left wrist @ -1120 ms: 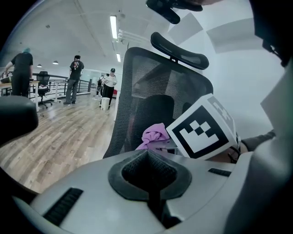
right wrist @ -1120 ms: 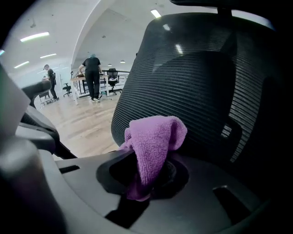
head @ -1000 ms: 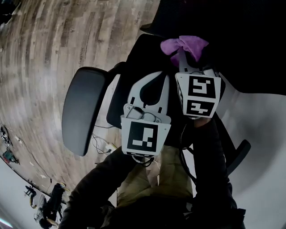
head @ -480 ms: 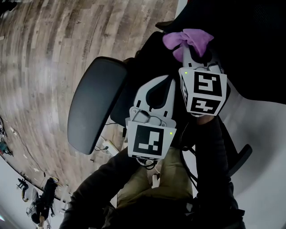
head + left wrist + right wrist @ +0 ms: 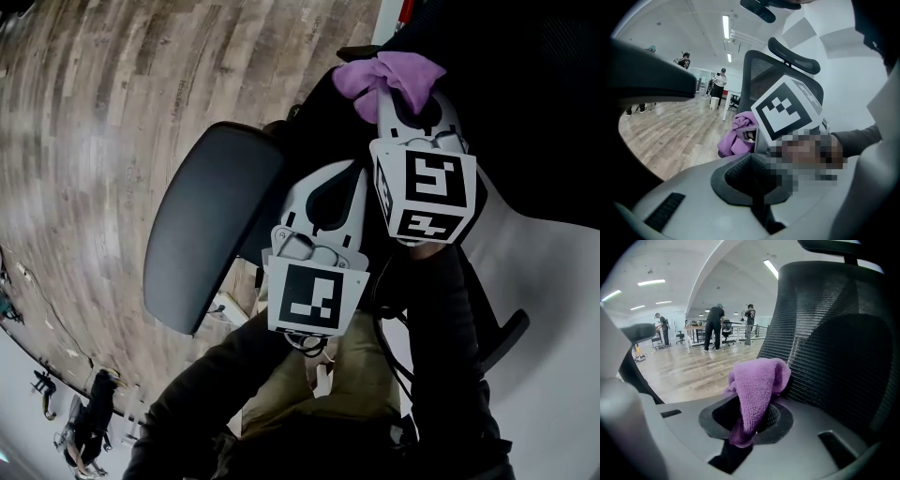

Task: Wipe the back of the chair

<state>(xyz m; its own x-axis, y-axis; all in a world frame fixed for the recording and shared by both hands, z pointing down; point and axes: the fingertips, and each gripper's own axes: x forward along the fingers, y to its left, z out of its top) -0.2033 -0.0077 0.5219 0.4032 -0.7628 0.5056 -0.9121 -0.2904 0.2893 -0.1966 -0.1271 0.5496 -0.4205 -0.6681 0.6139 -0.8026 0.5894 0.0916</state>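
A purple cloth [image 5: 757, 390] hangs bunched between the jaws of my right gripper [image 5: 750, 416], which is shut on it. The chair's black mesh back [image 5: 825, 348] stands just right of the cloth, and the cloth's upper fold lies close against it. In the head view the cloth [image 5: 389, 75] tops the right gripper [image 5: 401, 98] in front of the dark chair back [image 5: 506, 84]. My left gripper [image 5: 349, 173] sits lower and to the left, shut with nothing in it. From the left gripper view I see the cloth [image 5: 738, 136], the mesh back [image 5: 759, 79] and the headrest [image 5: 794, 54].
A black oval chair pad [image 5: 211, 225] juts out at the left over the wood floor [image 5: 112, 112]. Cables and a power strip [image 5: 225, 305] lie on the floor below it. A white surface [image 5: 544, 281] fills the right. Several people [image 5: 712, 326] stand far off.
The right gripper and cloth have crept slightly upward along the chair back. The black pad has shifted right in the view. The left gripper has barely moved.
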